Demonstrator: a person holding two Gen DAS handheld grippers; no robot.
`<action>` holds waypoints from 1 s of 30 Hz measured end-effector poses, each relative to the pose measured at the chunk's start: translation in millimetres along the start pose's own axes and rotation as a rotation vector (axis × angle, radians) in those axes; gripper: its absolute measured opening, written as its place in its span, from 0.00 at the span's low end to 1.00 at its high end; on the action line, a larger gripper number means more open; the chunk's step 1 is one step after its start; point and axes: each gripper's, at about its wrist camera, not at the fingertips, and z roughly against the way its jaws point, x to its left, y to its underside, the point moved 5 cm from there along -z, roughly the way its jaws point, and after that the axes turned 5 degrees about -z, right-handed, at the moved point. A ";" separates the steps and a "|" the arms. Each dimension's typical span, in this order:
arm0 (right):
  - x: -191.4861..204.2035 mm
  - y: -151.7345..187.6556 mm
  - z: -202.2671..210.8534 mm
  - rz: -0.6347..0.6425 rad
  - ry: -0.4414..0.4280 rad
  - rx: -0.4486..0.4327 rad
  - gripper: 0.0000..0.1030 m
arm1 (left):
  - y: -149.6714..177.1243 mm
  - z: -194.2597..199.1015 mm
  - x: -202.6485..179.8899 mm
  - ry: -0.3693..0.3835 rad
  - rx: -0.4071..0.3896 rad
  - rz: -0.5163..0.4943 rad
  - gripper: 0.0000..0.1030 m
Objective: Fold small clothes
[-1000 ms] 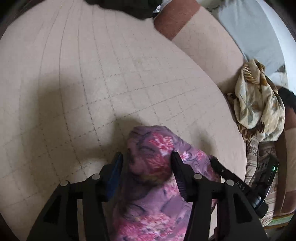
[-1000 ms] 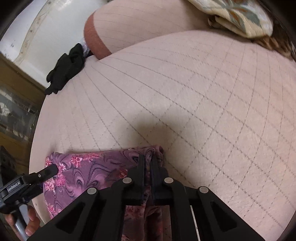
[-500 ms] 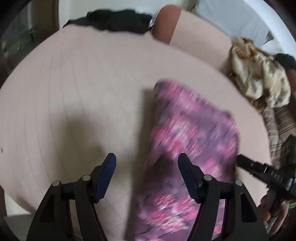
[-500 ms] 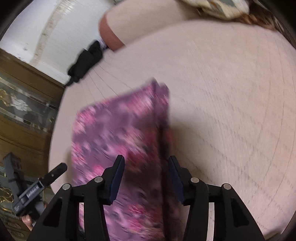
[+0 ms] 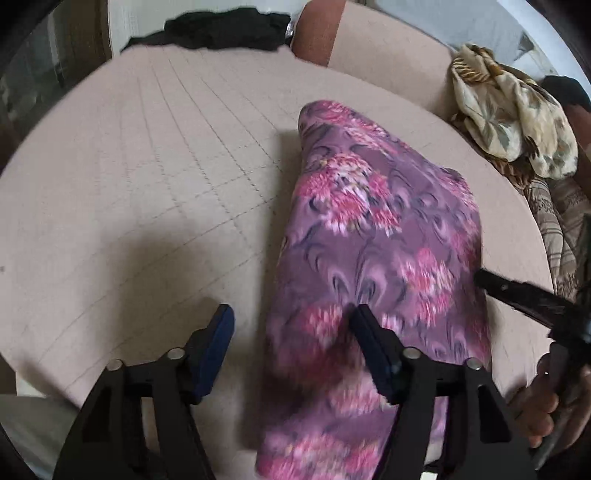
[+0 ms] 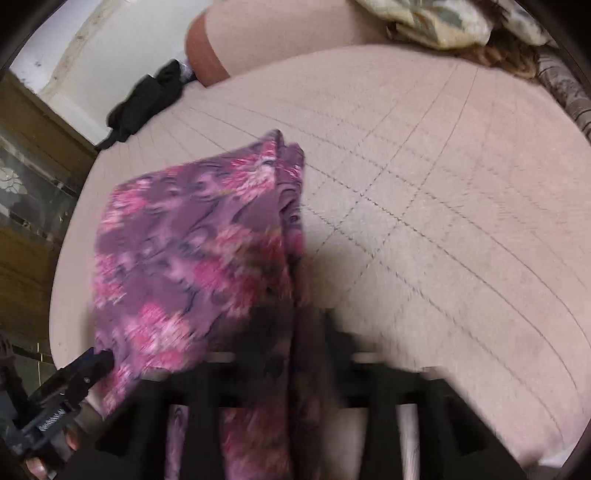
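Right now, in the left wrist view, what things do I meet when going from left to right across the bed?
Black clothes → left gripper → purple flowered cloth → beige patterned cloth, with the right gripper below it.

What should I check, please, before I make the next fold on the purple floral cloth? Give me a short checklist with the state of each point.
1. Left gripper free of the cloth: ok; its jaws have just been opening, and the garment's left edge lies between them unpressed.
2. Right gripper released: ok, though blurred; its jaws have just been opening, with a fabric edge between them.
3. Purple floral cloth lying flat on the quilted surface: ok for the far half; the near end hangs over the edge.
4. Layers aligned: not ok; at the far corner the edges are offset.
5. Free space around: ok; the black garment and patterned cloth pile lie apart.
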 end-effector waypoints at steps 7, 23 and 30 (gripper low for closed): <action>-12.0 87.4 21.9 -0.132 -0.132 0.116 0.73 | 49.8 12.4 20.8 0.065 0.064 0.140 0.72; -13.5 95.4 25.3 -0.003 0.138 0.074 0.08 | 62.8 17.5 -19.9 -0.063 0.009 -0.060 0.31; -10.9 107.3 45.6 -0.003 0.170 0.013 0.62 | 64.2 41.0 -26.0 -0.100 -0.075 -0.098 0.63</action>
